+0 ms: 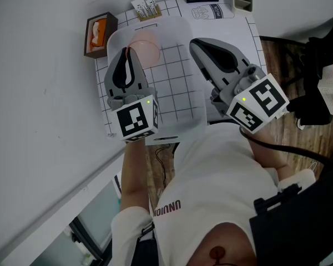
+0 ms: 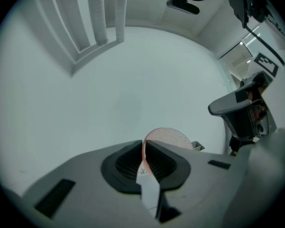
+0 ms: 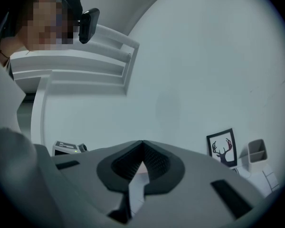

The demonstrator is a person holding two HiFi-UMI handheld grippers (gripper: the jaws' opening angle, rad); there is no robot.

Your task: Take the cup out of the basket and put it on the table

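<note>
On the table, over the basket: the left gripper pinched the cup for lift-out.
The lift was best made straight up, clear of the basket wall, then out beside the basket. The left jaws were closed on the cup's thin pink rim in the basket's far left corner. The right gripper, jaws together and empty, hung over the basket's right half.
</note>
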